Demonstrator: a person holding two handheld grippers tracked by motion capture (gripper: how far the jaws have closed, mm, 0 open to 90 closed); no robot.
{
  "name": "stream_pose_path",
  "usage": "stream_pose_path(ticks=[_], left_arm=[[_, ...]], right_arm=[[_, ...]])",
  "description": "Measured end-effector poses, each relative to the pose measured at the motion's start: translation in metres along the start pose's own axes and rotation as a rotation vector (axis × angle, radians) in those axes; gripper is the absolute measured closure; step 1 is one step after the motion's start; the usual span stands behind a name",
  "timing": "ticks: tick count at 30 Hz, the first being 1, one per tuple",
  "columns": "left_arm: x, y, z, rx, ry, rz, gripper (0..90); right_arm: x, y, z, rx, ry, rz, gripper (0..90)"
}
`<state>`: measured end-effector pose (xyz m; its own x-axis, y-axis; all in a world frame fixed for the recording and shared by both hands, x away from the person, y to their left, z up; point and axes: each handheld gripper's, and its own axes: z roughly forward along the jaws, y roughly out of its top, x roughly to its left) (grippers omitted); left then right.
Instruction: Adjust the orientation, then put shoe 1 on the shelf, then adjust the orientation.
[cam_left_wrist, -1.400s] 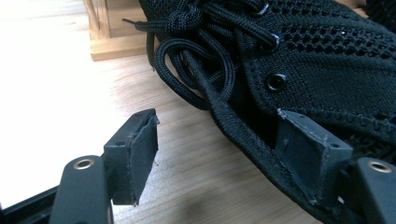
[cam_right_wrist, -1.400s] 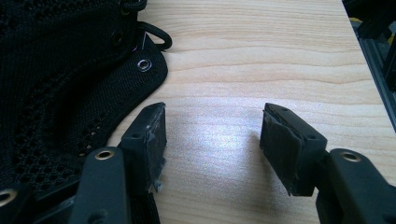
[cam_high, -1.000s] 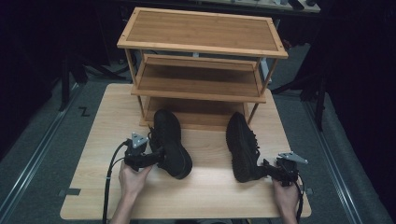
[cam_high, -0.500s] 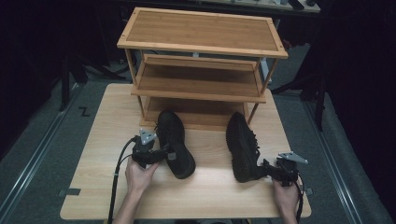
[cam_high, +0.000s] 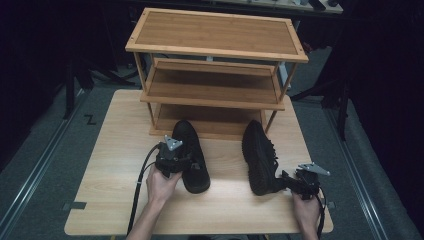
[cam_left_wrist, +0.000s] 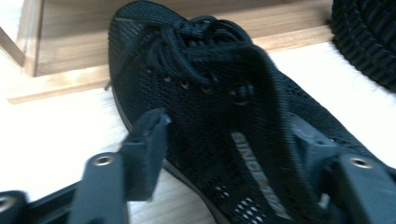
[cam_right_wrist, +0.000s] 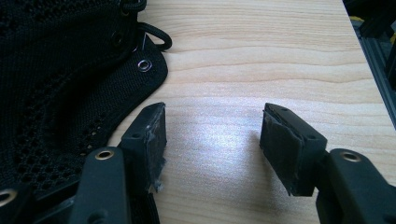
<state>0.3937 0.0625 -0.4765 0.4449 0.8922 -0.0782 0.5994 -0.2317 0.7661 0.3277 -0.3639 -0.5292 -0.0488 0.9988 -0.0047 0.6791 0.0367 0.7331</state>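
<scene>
Now, left hand-held gripper: jaws spread wide around the left shoe, one on each side of its mesh upper near the laces; whether the pads press the fabric cannot be told.
Right hand-held gripper: jaws wide apart over bare wood, nothing between them, its left pad just beside the right shoe.
Left shoe: black, flat on the table, toe towards the shoe rack.
Right shoe: black, tipped on its side, near the table's right edge.
Shoe rack: three wooden shelves at the table's far side.
</scene>
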Motion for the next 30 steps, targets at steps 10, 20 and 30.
stream_pose_path(ticks=[10, 20, 30], left_arm=[[-0.007, 0.002, 0.005, 0.047, 0.038, 0.018, 65.0], [-0.007, 0.005, 0.004, 0.048, 0.040, -0.013, 82.2], [-0.011, 0.006, 0.005, 0.010, 0.001, -0.026, 88.3]], right_arm=[[0.000, 0.000, 0.000, -0.002, 0.001, 0.000, 40.9], [0.000, 0.000, 0.000, -0.001, 0.000, 0.000, 40.9], [0.000, 0.000, 0.000, -0.001, 0.001, 0.001, 40.9]])
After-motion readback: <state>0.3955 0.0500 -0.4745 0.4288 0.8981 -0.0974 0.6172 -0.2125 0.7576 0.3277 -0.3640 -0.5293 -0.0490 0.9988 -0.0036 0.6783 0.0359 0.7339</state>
